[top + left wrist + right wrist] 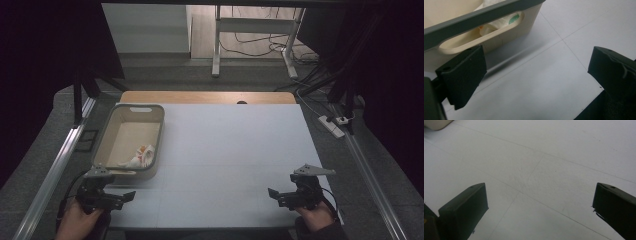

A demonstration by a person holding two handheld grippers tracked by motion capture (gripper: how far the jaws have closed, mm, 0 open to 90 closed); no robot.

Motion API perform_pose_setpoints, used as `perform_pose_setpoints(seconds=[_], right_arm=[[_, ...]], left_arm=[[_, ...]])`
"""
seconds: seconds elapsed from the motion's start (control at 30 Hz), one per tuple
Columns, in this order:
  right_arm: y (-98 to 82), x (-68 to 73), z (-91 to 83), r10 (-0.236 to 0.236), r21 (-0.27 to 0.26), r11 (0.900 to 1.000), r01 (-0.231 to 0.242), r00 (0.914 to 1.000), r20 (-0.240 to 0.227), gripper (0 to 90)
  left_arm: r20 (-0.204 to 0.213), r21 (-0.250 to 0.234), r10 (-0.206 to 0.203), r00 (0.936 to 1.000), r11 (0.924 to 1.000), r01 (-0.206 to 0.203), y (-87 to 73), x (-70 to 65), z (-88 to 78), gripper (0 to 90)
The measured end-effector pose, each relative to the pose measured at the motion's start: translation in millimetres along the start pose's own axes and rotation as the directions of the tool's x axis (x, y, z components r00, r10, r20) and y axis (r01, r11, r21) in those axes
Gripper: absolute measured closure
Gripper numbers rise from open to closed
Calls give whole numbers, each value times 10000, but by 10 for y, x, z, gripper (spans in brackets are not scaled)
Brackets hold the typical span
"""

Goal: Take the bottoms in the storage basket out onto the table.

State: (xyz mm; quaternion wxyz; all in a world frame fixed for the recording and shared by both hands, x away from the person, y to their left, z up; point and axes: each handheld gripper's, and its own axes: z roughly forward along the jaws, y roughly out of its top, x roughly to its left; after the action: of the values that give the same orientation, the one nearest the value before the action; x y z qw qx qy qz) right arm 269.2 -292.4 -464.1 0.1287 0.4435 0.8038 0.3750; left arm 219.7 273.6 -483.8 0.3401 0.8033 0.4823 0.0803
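Observation:
A beige bin [112, 131] with a grey rim stands at the table's left side, and a crumpled white wrapper with orange print [140, 157] lies in its near corner. My left gripper [129, 196] rests low at the front left, just before the bin's near wall, open with nothing between its jaws. In the left gripper view the bin's handle slot [461, 43] is close ahead, with the wrapper [506, 20] seen through it. My right gripper [272, 193] sits at the front right over bare table, open and empty. Its jaws stand wide apart in the right gripper view.
The white table top [230, 150] has a wooden strip [207, 97] along its far edge. Metal rails [47, 180] run down both sides. A power strip [332, 125] and cables lie on the floor at the right, and a table frame [255, 30] stands beyond.

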Motion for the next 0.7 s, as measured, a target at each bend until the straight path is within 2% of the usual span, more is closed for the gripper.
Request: perform_pose_setpoints(seconds=[0.1,0.23,0.47,0.7], right_arm=[[1,11,7,-24,81,10000,24,10000,5,0],[1,8,13,-81,122,9999,82,10000,-50,0],[7,39,33,-349,335,9988,349,9994,1,0],[9,46,44,-481,439,9979,482,9988,-39,0]], left_arm=[[74,-32,124,9999,9999,-124,6,-6,-10,1],[-118,-152,255,9996,9996,-257,18,-14,-32,0],[-312,-101,-4,9995,9999,1,32,-2,-53,0],[-195,-157,72,9998,9998,-75,56,7,-69,0]])
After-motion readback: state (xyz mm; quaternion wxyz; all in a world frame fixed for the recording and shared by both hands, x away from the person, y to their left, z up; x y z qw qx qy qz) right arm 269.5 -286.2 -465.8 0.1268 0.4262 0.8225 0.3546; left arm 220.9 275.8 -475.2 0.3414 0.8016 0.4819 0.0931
